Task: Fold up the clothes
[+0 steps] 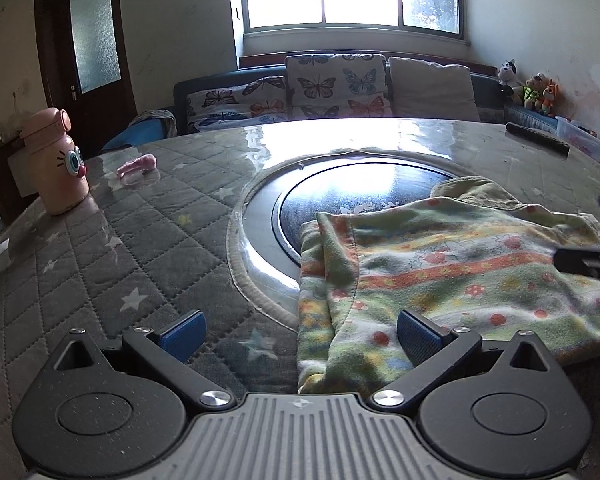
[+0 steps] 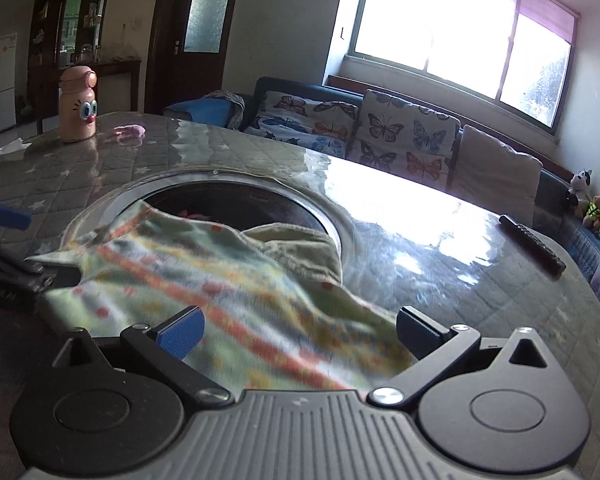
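We see patterned garment point(image 1: 440, 276) doubled, centre-right | left gripper point(image 1: 300, 332) jaws spread wide, empty, straddling its hem | right gripper point(image 2: 300, 332) likewise, ready to pinch.

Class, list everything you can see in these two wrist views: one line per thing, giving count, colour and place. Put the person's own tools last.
Garment: one, green with orange floral stripes, lying partly over the round inset.
Round inset: one, dark and glossy, centre of the table.
Table: one, grey quilted star cover under clear film.
Bottle: one, pink with cartoon eyes, far left of the table.
Small pink item: one, beside the bottle.
Remote: one, black, right side of the table.
Sofa: one, dark blue, under the window.
Cushions: butterfly print, plus one plain cream, on the sofa.
Soft toys: a few, sofa's right end.
Left tool: open, at the garment's left edge.
Right tool: open, over the garment.
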Action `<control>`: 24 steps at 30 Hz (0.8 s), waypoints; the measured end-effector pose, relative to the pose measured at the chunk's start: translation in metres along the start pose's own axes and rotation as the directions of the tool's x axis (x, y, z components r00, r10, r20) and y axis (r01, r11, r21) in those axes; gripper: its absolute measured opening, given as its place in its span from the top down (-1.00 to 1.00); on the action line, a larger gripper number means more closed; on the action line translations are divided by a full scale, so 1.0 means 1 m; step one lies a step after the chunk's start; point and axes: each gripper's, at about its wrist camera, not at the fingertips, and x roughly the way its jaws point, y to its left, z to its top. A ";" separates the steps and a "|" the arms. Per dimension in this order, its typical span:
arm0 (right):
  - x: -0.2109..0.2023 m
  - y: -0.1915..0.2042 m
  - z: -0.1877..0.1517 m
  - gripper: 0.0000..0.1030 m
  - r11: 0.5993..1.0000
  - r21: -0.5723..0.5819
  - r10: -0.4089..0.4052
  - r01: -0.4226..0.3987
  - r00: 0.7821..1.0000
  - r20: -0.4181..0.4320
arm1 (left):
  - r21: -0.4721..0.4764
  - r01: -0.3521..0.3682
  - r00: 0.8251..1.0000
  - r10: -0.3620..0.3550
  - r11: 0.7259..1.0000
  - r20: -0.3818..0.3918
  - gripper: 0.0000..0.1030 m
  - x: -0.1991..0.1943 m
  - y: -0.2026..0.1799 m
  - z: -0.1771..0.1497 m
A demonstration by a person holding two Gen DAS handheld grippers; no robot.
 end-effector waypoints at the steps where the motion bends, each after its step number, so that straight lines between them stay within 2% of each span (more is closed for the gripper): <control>1: 0.005 -0.001 0.003 -1.00 1.000 0.002 -0.005 0.005 1.000 -0.006 | -0.004 0.002 1.000 -0.002 1.000 -0.001 -1.00 0.000 0.001 0.000; 7: 0.050 -0.004 0.026 -1.00 0.998 -0.003 -0.058 0.058 0.997 -0.060 | -0.028 0.020 1.000 -0.021 0.999 -0.006 -1.00 0.002 0.006 -0.002; 13: 0.083 -0.001 0.032 -1.00 0.996 -0.031 -0.088 0.085 0.987 -0.136 | -0.053 0.042 0.999 -0.042 0.998 -0.009 -1.00 0.002 0.011 -0.004; 24: 0.090 0.021 0.052 -1.00 0.997 -0.054 -0.060 0.055 0.994 -0.089 | -0.072 0.058 0.998 -0.059 0.996 -0.014 -1.00 0.004 0.014 -0.004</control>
